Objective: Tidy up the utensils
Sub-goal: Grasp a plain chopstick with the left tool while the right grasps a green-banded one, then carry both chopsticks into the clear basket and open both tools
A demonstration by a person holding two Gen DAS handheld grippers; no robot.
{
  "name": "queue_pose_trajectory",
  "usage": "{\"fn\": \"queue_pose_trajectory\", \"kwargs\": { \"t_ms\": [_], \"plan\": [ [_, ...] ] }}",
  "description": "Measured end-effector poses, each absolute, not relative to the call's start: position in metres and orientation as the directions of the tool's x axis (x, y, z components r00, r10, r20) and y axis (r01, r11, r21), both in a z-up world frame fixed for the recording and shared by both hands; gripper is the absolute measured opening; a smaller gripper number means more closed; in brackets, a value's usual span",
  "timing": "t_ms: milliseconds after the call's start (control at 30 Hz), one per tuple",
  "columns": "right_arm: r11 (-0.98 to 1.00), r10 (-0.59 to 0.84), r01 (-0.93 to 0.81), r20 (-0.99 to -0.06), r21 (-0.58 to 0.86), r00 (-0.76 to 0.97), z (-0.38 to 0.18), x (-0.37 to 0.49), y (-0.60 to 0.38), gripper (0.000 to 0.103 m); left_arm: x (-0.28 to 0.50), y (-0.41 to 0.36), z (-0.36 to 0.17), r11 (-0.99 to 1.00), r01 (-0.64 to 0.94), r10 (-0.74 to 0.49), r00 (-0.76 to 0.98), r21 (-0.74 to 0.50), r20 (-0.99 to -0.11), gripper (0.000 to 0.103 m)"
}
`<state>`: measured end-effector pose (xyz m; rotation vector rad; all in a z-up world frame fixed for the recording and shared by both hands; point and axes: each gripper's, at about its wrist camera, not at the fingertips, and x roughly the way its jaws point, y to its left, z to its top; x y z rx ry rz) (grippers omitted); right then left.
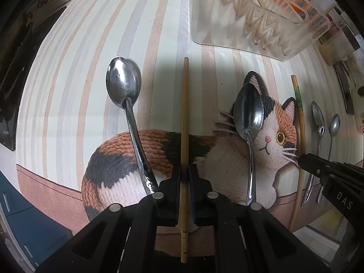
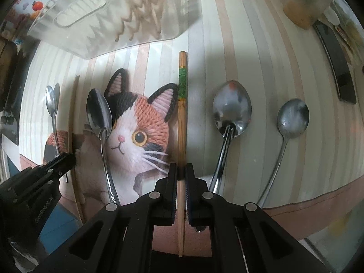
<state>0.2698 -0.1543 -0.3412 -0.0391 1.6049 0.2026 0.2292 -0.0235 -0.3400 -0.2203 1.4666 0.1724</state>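
Chopsticks are the business here, one pinched in each tool, with spoons lying loose on the striped cat-print mat [image 1: 68, 91].

Left wrist view: the left gripper [image 1: 184, 170] is clenched on a plain chopstick [image 1: 185, 104], which runs from 6 o'clock up toward 12 through the jaws. It looks light, stiff and smooth, so a hold this near the thick end may let the long tip swing or slide; a firm pinch suits it. A large spoon [image 1: 124, 84] lies at 10 o'clock, a second spoon [image 1: 249, 111] at 2 o'clock, both close beside the stick but apart from it. The clear organiser bin [image 1: 204, 29], with chopsticks already inside, sits at 1 o'clock, near. Open mat lies between stick tip and bin wall. The right gripper [image 1: 302, 159] shows at 3 o'clock.

Right wrist view: the right gripper [image 2: 181, 170] is clamped on a green-banded chopstick [image 2: 182, 113], pointing to 12 o'clock. Same handling: light, rigid, slippery lacquer. A broad spoon [image 2: 232, 109] and a smaller spoon [image 2: 293, 118] lie at 2 and 3 o'clock, apart from it. The bin stands at 11 o'clock, its near wall the edge to clear; the way up looks free.
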Motion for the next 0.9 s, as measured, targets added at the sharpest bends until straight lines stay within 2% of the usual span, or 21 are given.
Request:
{"fn": "queue_pose_trajectory", "kwargs": {
  "t_ms": [233, 300, 433, 633, 900],
  "plan": [
    [0.983, 0.082, -0.161, -0.995, 0.089, -0.048, -0.341, 0.274, -0.156, 0.007, 0.231, -0.02, -0.34, 0.968, -0.247, -0.017, 0.095, -0.04, -0.995, 0.008],
    [0.983, 0.086, -0.159, -0.996, 0.091, -0.038, -0.341, 0.272, -0.154, 0.007, 0.232, -0.019, -0.339, 0.965, -0.257, -0.02, 0.097, -0.044, -0.995, 0.005],
    [0.985, 0.119, -0.124, -0.993, 0.12, -0.015, -0.34, 0.261, -0.157, 0.007, 0.231, -0.014, -0.334, 0.962, -0.271, -0.004, 0.102, -0.031, -0.995, 0.004],
    [0.982, 0.171, -0.095, -0.984, 0.165, 0.053, -0.309, 0.259, -0.167, 0.006, 0.226, 0.013, -0.287, 0.948, -0.319, 0.056, 0.189, -0.008, -0.98, 0.004],
    [0.973, 0.232, -0.023, -0.956, 0.231, 0.177, -0.251, 0.285, -0.193, 0.006, 0.25, 0.05, -0.199, 0.919, -0.393, 0.119, 0.361, -0.035, -0.925, 0.004]
  ]
}}
